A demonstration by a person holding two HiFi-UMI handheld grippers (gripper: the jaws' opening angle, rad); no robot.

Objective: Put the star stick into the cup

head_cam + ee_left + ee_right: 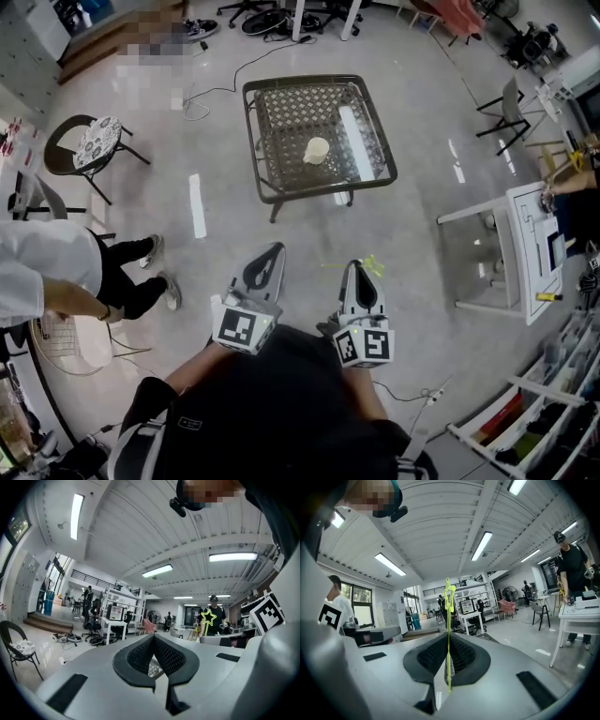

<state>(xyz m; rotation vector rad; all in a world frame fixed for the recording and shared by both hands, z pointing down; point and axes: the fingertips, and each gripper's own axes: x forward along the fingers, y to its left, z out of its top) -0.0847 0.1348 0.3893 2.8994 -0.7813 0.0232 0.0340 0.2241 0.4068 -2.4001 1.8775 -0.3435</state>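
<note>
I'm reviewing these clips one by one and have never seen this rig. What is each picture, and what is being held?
There is no robot here: a person holds a two-jaw gripper in each hand. The head view comes from a camera on the person's head, looking down. In it the left gripper and right gripper point towards a table with a pale cup on it. The other two pictures come from cameras riding on the grippers, looking along their jaws. In the right gripper view the jaws are shut on the thin stem of the yellow-green star stick. In the left gripper view the jaws are together with nothing between them.
</note>
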